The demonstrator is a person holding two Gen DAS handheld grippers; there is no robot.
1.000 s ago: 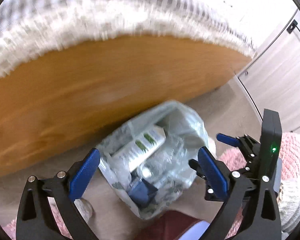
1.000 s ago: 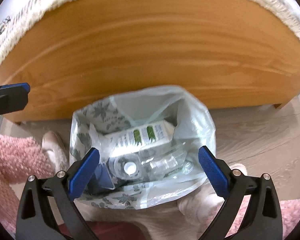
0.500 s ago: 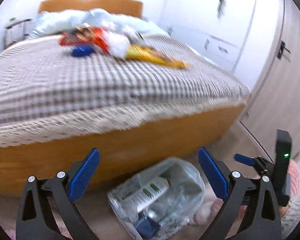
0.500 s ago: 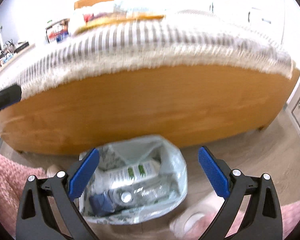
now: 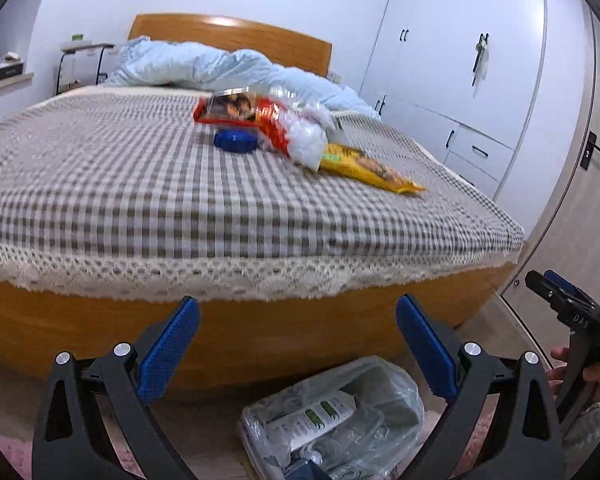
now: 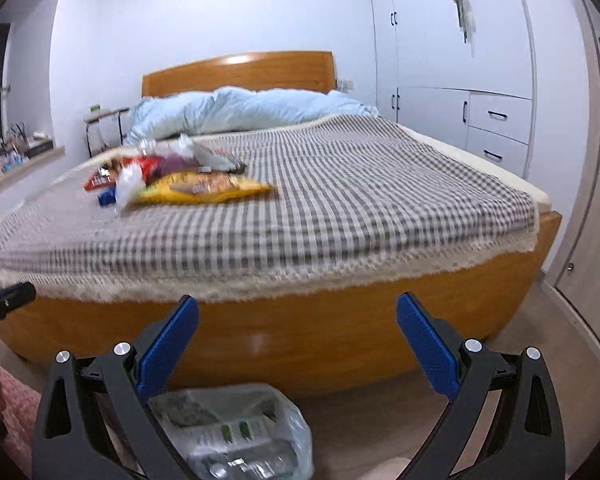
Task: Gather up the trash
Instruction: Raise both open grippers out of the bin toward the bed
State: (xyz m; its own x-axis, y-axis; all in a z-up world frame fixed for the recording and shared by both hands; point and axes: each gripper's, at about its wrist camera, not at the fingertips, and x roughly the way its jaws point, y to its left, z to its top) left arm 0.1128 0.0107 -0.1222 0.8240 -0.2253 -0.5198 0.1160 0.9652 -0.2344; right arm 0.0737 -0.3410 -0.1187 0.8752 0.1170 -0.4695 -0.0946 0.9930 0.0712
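Note:
A clear trash bag (image 5: pixel 340 420) with a carton and bottles inside stands on the floor at the foot of the bed; it also shows in the right wrist view (image 6: pixel 236 432). Trash lies on the checked bedspread: a yellow snack bag (image 5: pixel 372 172) (image 6: pixel 200 190), a red snack bag (image 5: pixel 236 110), a white crumpled wrapper (image 5: pixel 306 142) and a blue lid (image 5: pixel 236 140). My left gripper (image 5: pixel 298 344) is open and empty, raised above the bag. My right gripper (image 6: pixel 298 344) is open and empty too, and shows at the left view's right edge (image 5: pixel 560 296).
The wooden bed frame (image 5: pixel 260 332) stands right ahead. A light blue duvet (image 5: pixel 220 66) lies by the headboard. White wardrobes (image 5: pixel 480 60) line the right wall. A pink rug (image 6: pixel 16 408) lies on the floor at left.
Both grippers have tilted up from looking down into the trash bag to facing across the bed. The trash on the bedspread has come into view. Both stayed open.

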